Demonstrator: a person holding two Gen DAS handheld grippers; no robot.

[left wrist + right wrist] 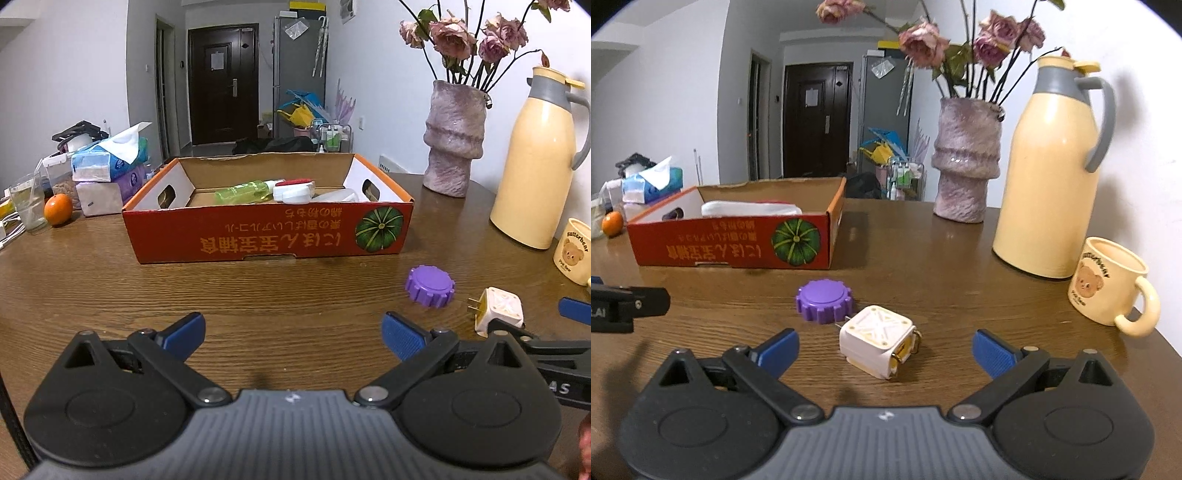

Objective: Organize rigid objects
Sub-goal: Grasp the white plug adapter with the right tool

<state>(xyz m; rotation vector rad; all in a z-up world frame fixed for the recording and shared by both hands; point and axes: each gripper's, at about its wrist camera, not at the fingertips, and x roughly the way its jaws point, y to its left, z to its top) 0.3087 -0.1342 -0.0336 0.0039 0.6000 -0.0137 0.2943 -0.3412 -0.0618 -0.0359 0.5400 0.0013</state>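
A red cardboard box (266, 236) stands on the wooden table and holds a green bottle (243, 191), a white and red item (293, 190) and a clear container. A purple ridged cap (430, 285) and a white plug adapter (498, 310) lie on the table right of the box. My left gripper (293, 338) is open and empty, in front of the box. My right gripper (884, 349) is open, with the white plug adapter (877, 339) lying between its fingers, untouched. The purple cap (823, 301) lies just beyond and to the left. The box (735, 245) is at the far left.
A purple vase with dried roses (967, 158), a cream thermos jug (1054, 177) and a bear mug (1108, 284) stand on the right. Tissue packs (107, 162), a glass (27, 203) and an orange (58, 209) stand at the left. The table edge runs near the mug.
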